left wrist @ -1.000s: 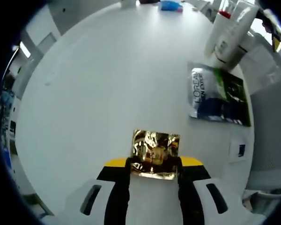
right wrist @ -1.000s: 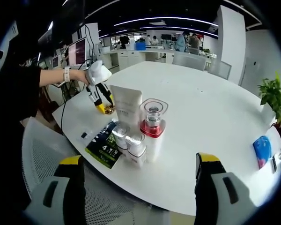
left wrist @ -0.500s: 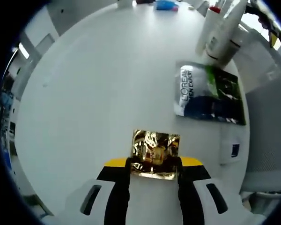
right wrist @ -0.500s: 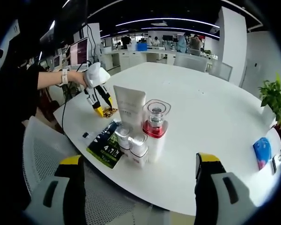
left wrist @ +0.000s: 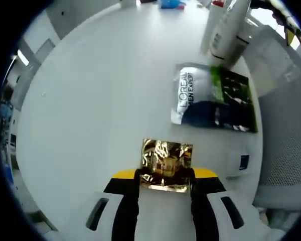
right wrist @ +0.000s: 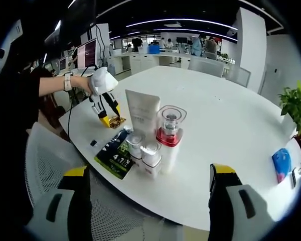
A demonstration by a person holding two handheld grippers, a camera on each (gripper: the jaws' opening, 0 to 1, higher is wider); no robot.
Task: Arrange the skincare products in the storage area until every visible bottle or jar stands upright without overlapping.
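My left gripper (left wrist: 165, 176) is shut on a crinkled gold foil sachet (left wrist: 166, 163), held just above the white table (left wrist: 100, 90). In the right gripper view that same left gripper (right wrist: 110, 116) holds the gold sachet (right wrist: 116, 120) low over the table's near left edge. A flat L'Oreal sachet (left wrist: 213, 98) lies to the right of it, its dark printed end (right wrist: 115, 154) facing the table edge. Behind stand a white tube (right wrist: 142, 114), a clear bottle with a red base (right wrist: 169, 135) and two small white jars (right wrist: 143, 152). My right gripper (right wrist: 148, 201) hangs open with nothing between its fingers.
A small white card with a blue mark (left wrist: 239, 163) lies near the table edge. A mesh chair (right wrist: 50, 165) stands close to the table. A blue packet (right wrist: 281, 163) lies at the far right, with a potted plant (right wrist: 296, 105) beyond. A person's arm (right wrist: 55, 83) reaches in from the left.
The left gripper has carried the gold sachet closer to the L'Oreal sachet and the upright bottles. The right gripper's view has shifted only slightly.
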